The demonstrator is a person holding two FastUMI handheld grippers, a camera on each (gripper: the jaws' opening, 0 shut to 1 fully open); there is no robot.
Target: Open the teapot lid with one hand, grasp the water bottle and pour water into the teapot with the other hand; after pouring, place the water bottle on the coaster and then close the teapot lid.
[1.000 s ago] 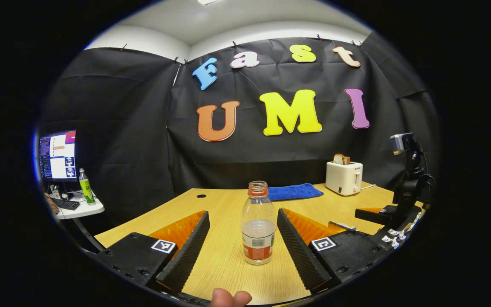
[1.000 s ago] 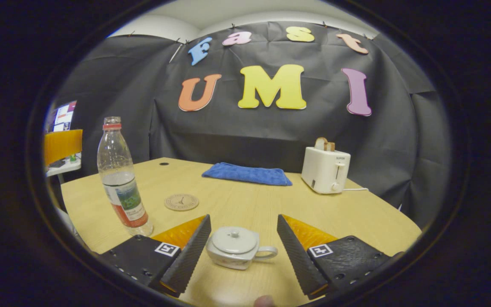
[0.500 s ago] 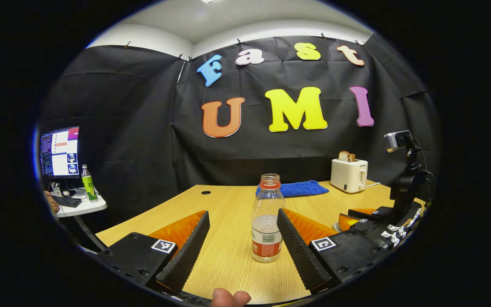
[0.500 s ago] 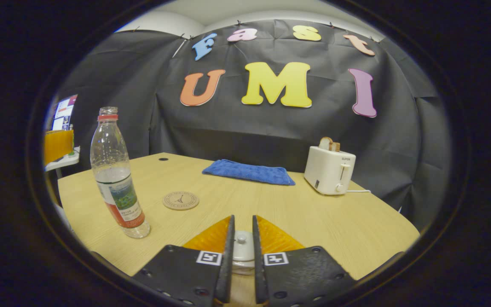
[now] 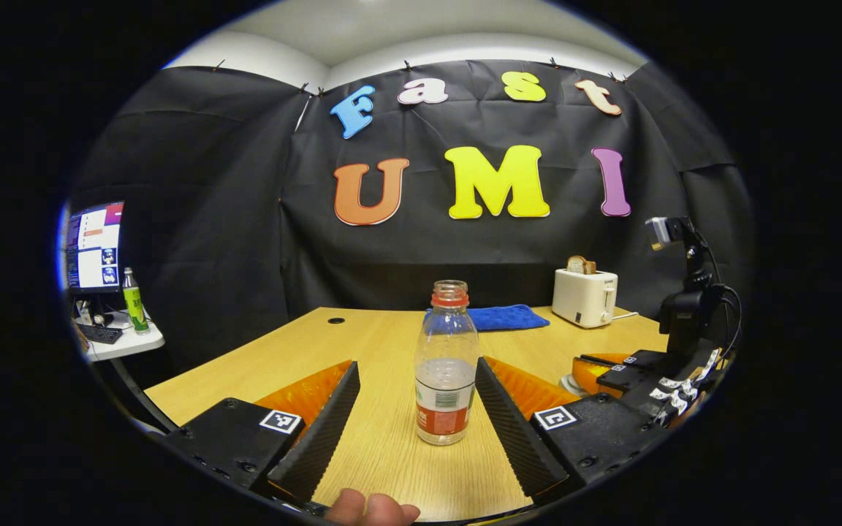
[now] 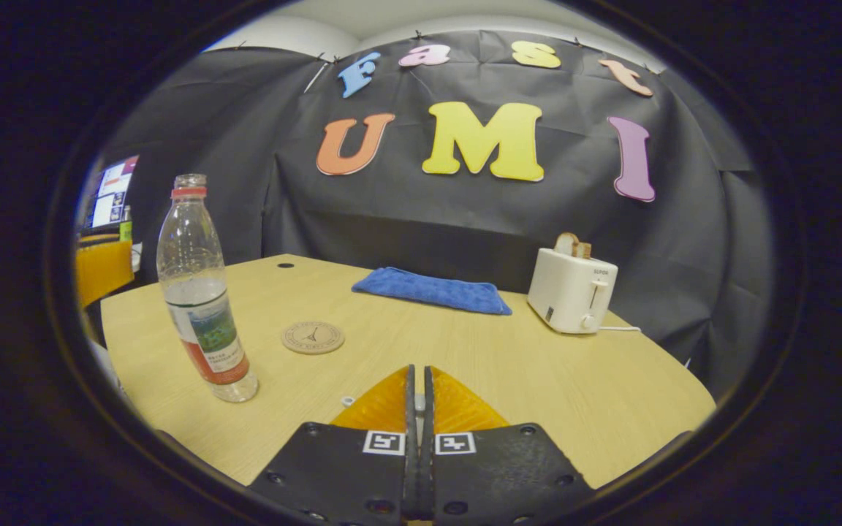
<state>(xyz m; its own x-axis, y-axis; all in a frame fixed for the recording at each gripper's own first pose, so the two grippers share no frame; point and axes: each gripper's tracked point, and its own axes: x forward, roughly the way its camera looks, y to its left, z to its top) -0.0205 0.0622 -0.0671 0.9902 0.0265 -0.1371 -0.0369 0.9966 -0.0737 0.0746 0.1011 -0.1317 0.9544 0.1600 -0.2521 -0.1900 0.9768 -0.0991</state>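
- Between the two spread fingers of the left gripper [image 5: 416,409], upright on the table [image 5: 297,358], stands one water bottle [image 5: 445,365]; it is clear, has no cap, carries a red ring at the neck and a red and white label, and is partly filled; neither finger touches it, though the right-hand one is the nearer.
- Seen from the right gripper view, the same bottle [image 6: 200,292] stands at the left of the table [image 6: 574,380], well apart from that gripper.
- Just beyond and to the right of the bottle lies one round coaster [image 6: 312,337], flat and bare.
- The right gripper [image 6: 419,398] has its two fingers pressed almost together on something small and pale caught in the narrow gap; it looks like the lid knob, but I cannot tell for sure, and the teapot body is hidden beneath the fingers; one tiny pale piece shows on the table at the left finger's edge.
- From the left gripper view, the right gripper [image 5: 615,369] sits low over the table at the right edge, with one small camera on a black mount above it.
- Farther back: one folded blue cloth [image 6: 432,291]; one white toaster [image 6: 571,291] holding bread, its cord trailing right.
- Off to the left: one monitor [image 5: 92,247] and one green bottle [image 5: 131,301] on a small side table; a fingertip [image 5: 370,508] shows at the bottom edge.
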